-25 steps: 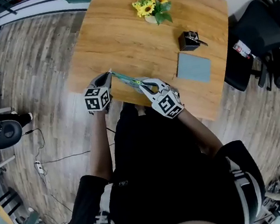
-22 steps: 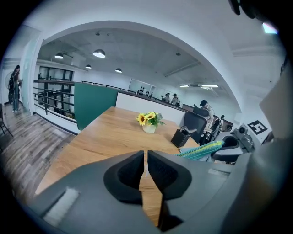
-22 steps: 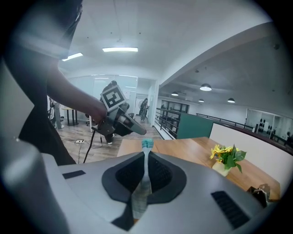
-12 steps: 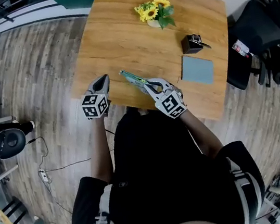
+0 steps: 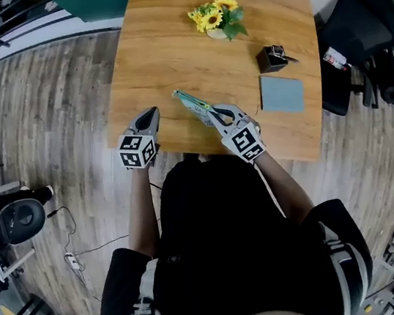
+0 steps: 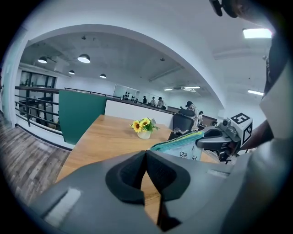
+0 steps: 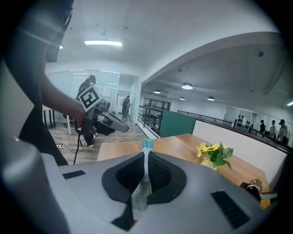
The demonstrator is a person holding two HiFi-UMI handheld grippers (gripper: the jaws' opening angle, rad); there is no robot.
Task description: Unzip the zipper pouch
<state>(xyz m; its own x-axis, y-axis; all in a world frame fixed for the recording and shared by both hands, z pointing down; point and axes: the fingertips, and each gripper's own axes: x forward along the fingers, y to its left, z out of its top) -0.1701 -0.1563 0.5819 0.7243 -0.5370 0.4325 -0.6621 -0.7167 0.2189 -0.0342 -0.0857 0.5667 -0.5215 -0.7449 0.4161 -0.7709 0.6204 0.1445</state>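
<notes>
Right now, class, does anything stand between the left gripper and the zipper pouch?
Nothing visible does. The left gripper, jaws shut and empty, sits to the left of the zipper pouch, which the right gripper holds clamped above the table. Only open air over bare wood lies between them.

Bare wood across the left and middle of the desk (image 5: 158, 55), open for a pass from the left tongs (image 5: 153, 112) to the far edge. Open gap over the near edge between the left tongs and the right tongs (image 5: 213, 116). In the way on the right: pouch (image 5: 190, 102) jutting from the right tongs toward the desk's middle, grey pad (image 5: 282, 93) just beside them, small black holder (image 5: 271, 57) behind the pad, flowers (image 5: 217, 20) near the far edge. Off the right edge, black chair (image 5: 359, 31) close against the desk.
</notes>
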